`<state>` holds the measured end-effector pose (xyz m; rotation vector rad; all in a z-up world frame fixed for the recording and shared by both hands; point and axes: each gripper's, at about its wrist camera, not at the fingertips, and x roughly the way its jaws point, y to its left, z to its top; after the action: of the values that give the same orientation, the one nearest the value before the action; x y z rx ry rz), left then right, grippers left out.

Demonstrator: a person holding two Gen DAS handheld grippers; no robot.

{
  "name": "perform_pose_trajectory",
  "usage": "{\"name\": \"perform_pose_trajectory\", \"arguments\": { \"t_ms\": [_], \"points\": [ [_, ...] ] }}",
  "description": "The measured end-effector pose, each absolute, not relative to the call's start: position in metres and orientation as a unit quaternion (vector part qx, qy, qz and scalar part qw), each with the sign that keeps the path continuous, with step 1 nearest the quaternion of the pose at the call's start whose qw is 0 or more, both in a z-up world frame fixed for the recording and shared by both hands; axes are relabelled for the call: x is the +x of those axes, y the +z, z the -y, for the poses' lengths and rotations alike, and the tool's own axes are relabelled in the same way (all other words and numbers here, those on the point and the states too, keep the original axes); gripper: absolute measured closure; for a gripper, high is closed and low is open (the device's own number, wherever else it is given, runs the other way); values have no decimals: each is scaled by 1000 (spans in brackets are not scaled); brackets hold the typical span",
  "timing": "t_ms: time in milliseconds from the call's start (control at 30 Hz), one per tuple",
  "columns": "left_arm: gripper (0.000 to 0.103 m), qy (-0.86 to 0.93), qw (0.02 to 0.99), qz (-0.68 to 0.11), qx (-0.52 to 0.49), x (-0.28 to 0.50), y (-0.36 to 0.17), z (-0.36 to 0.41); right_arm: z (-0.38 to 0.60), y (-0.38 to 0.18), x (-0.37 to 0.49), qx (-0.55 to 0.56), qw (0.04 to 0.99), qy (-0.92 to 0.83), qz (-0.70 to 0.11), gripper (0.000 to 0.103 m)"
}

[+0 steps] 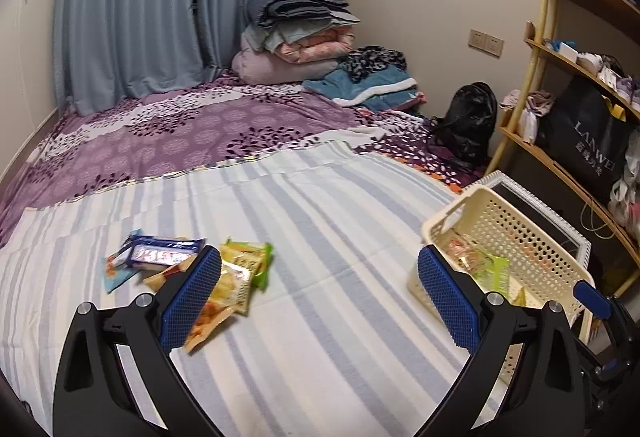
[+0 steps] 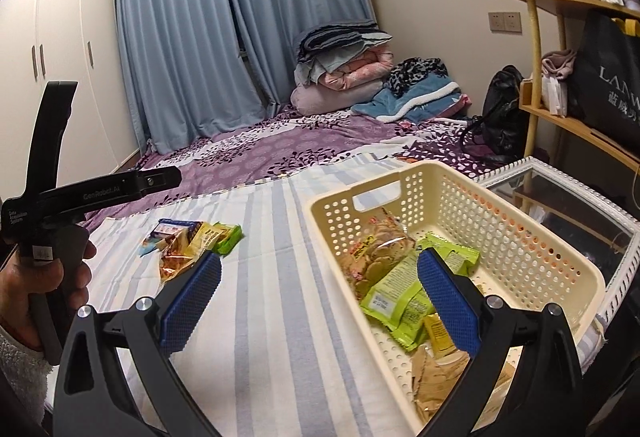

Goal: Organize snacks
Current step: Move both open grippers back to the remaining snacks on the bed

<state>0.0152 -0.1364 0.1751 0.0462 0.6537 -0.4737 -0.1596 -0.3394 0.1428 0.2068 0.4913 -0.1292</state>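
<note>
Several loose snack packets (image 1: pixel 200 269) lie in a pile on the striped sheet: a blue one (image 1: pixel 164 252), a yellow-green one (image 1: pixel 250 259) and an orange one partly hidden by my left finger. My left gripper (image 1: pixel 320 297) hovers open just right of that pile, holding nothing. A cream perforated basket (image 2: pixel 532 261) stands at the bed's right edge with green packets (image 2: pixel 400 303), a cracker bag (image 2: pixel 378 249) and brown packets inside. My right gripper (image 2: pixel 320 301) is open and empty, with one finger over the basket's near-left corner and the other over the sheet.
A hand (image 2: pixel 24 277) holds the left gripper's black body (image 2: pixel 100 193). Folded bedding (image 1: pixel 296 37) is stacked at the far end of the bed. A white-framed glass surface (image 2: pixel 568 197), a black backpack (image 1: pixel 468 121) and a wooden shelf (image 1: pixel 560 173) stand right of the basket.
</note>
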Motion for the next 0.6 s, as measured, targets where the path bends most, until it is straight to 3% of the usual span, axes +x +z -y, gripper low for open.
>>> {"name": "perform_pose_trajectory", "arguments": {
  "t_ms": [600],
  "points": [
    [3, -111, 927, -352, -66, 49, 141, 17, 266, 128, -134, 61, 956, 12, -286, 5]
  ]
}}
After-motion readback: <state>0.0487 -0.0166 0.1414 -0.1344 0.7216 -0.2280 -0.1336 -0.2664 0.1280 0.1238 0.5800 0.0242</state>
